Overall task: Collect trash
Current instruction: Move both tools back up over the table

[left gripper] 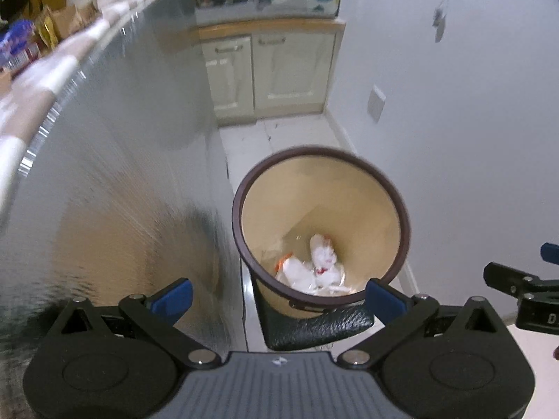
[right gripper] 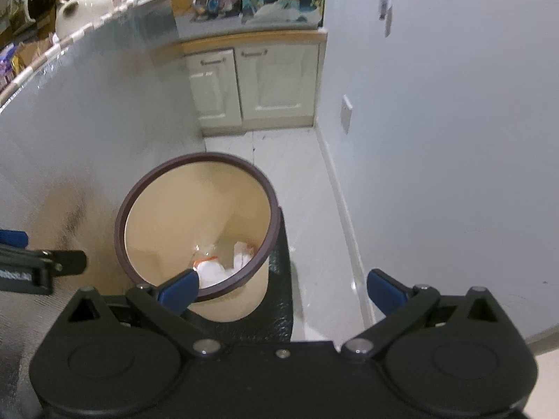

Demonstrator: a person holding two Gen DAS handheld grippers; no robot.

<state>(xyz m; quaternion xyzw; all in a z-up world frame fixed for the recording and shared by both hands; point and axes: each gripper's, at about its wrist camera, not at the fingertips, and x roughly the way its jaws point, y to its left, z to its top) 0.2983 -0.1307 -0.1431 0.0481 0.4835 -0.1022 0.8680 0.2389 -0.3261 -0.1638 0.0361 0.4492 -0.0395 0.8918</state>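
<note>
While both my left gripper (left gripper: 279, 296) and right gripper (right gripper: 283, 288) gape empty, crumpled trash (left gripper: 316, 269), lower centre in the bin (left gripper: 401, 209), looks light and soft; I'd pinch a fold.

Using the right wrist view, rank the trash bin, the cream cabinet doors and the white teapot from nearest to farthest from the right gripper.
From the right gripper, both fingers spread with nothing between them:
1. Trash bin, just ahead on the left, rim by the left finger.
2. Cream cabinet doors, straight ahead across the floor.
3. White teapot, far upper left, behind the counter edge.
</note>
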